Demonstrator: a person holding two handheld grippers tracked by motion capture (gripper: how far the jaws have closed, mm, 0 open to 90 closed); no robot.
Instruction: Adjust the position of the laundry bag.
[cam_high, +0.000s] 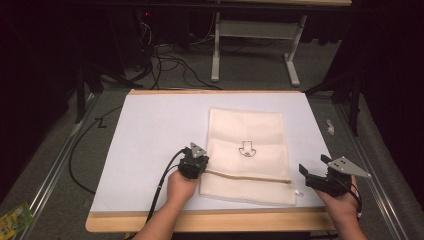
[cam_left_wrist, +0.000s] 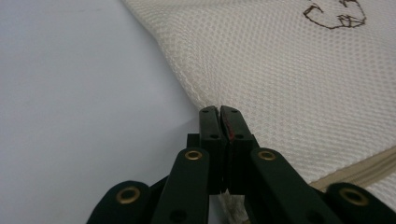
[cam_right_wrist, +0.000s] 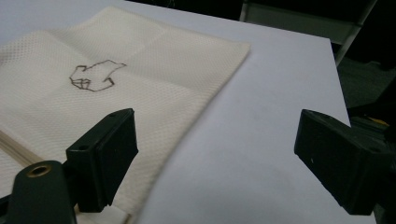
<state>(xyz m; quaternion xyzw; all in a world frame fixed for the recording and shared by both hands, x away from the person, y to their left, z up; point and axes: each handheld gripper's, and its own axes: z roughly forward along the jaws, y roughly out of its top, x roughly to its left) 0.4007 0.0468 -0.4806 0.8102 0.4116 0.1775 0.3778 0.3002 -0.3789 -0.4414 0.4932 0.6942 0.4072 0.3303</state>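
Observation:
A cream mesh bag (cam_high: 245, 132) with a small brown stitched figure (cam_high: 246, 149) lies flat on the white tabletop (cam_high: 150, 135). A tan zipper (cam_high: 250, 176) runs across its near end. My left gripper (cam_high: 203, 170) is at the bag's left edge, where the zipper ends. In the left gripper view its jaws (cam_left_wrist: 219, 112) are pressed together with cream fabric (cam_left_wrist: 232, 205) pinched low between them. My right gripper (cam_high: 314, 165) hovers just right of the bag's near right corner. It is open, and its jaws (cam_right_wrist: 215, 126) stand wide apart over bare table beside the bag (cam_right_wrist: 140, 84).
The table's wooden front edge (cam_high: 210, 220) lies just below the hands. Behind the table stand a white frame (cam_high: 255, 35) and loose cables (cam_high: 170, 65) on the floor. A green packet (cam_high: 12, 216) lies on the floor at the lower left.

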